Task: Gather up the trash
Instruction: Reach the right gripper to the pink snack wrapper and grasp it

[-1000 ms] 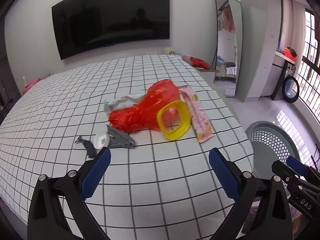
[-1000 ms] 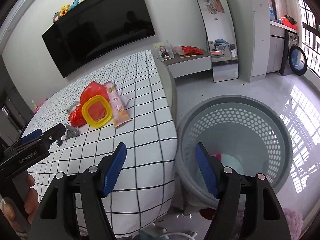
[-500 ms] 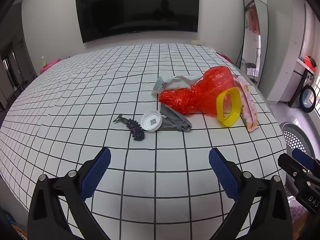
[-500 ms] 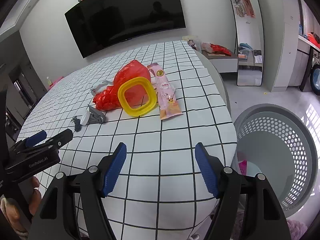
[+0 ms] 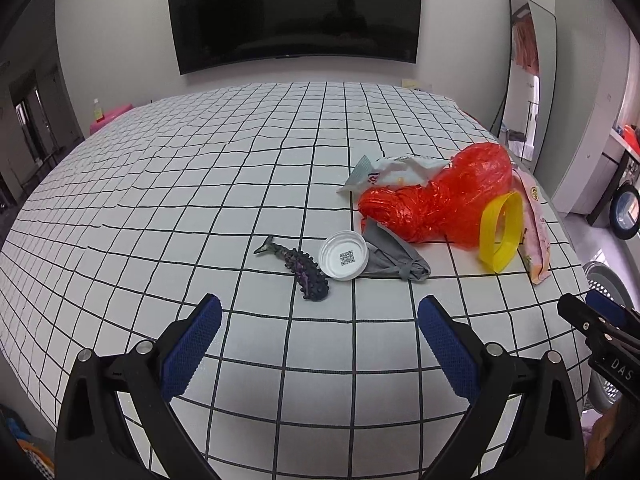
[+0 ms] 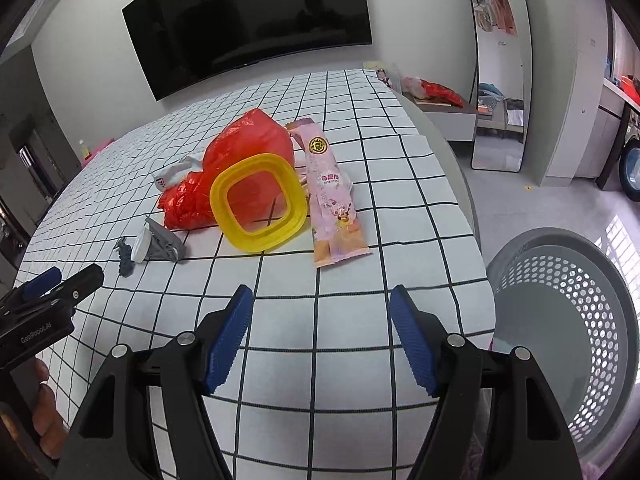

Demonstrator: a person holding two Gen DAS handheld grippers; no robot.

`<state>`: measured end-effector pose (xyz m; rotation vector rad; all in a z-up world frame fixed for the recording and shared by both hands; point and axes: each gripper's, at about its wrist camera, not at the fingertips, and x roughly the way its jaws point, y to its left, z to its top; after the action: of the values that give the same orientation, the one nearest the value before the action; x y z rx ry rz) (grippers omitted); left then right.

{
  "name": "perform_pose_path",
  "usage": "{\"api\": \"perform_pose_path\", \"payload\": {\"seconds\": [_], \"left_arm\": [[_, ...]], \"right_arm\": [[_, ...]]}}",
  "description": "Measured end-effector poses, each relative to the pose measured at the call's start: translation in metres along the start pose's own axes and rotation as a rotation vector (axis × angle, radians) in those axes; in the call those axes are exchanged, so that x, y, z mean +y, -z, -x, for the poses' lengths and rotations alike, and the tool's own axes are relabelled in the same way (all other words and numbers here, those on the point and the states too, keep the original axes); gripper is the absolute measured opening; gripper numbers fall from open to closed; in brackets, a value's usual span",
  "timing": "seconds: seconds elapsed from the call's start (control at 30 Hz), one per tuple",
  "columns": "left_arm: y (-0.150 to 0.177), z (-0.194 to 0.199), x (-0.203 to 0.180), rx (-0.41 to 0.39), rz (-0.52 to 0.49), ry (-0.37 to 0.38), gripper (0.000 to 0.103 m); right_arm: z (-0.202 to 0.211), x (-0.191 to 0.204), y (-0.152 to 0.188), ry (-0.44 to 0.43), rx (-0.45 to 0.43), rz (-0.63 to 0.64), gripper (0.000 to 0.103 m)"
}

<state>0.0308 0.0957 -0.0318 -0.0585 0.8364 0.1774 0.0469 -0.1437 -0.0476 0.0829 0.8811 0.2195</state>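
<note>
both tongs hang wide and empty over the near edge of the checked bed (image 5: 200, 184): left gripper (image 5: 320, 320), right gripper (image 6: 320, 312). the trash lies ahead of them, untouched: one red bag (image 5: 440, 196), one yellow ring (image 6: 258, 204), one pink wrapper (image 6: 332, 196), one white cap (image 5: 343, 255), one grey scrap (image 5: 394, 258), one dark knobbly piece (image 5: 306, 268). a white wrapper (image 5: 394, 168) is half hidden behind the bag. the grey basket (image 6: 568, 320) stands on the floor to the right, its rim cut off by the frame edge.

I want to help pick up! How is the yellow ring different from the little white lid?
The yellow ring is bigger, squarish with rounded corners and open through the middle; the white lid is small, round and closed, with a printed code inside. The ring leans tilted against the red plastic bag; the lid lies flatter. Both sit on the checked bedsheet.
</note>
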Motion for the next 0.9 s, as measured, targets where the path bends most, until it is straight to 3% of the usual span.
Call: {"api": "perform_pose_path", "payload": {"seconds": [0.77,0.9], "left_arm": [[-0.011,-0.029,0.004,0.041,0.028,-0.031,0.096],[-0.013,-0.029,0.009,0.041,0.036,-0.042,0.096]], "right_arm": [[-0.065,-0.015,-0.05,0.029,0.083,0.046,0.067],[-0.073,-0.013,-0.055,0.02,0.092,0.05,0.058]]}}
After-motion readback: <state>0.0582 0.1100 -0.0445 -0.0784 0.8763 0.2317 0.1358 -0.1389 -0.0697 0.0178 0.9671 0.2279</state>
